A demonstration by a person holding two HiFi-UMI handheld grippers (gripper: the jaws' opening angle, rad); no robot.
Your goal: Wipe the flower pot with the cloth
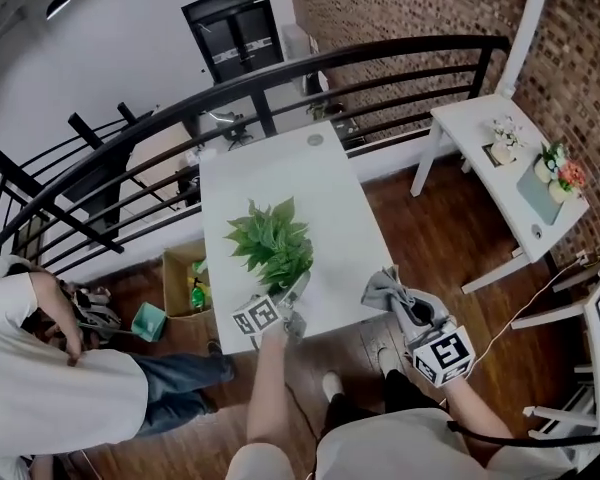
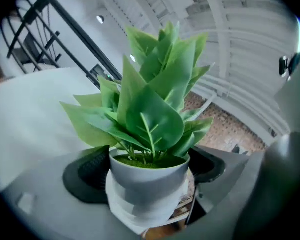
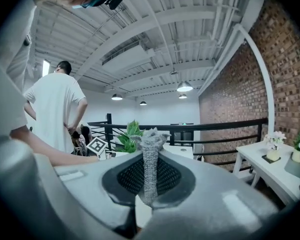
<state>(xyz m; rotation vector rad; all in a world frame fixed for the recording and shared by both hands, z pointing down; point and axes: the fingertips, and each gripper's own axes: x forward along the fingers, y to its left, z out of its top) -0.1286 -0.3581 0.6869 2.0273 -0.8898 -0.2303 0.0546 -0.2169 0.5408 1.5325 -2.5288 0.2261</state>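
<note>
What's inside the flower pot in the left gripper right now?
A leafy green plant stands in the flower pot, rising from a green mossy top layer just inside the rim. Whatever lies below that layer is covered by it and the pot's wall.

I see bright, even indoor light in all three views. Ceiling lamps (image 3: 184,87) glow in the right gripper view, and the white table (image 1: 320,188) in the head view is nearly washed out, with hardly any shadow on it. Every view bulges like a fisheye, and both gripper views fade to black at the corners. In the left gripper view the flower pot (image 2: 149,179) is soft and slightly smeared, the leaves (image 2: 155,114) clearer, the background hazy. The cloth (image 3: 150,159) shows its knit sharply.
</note>
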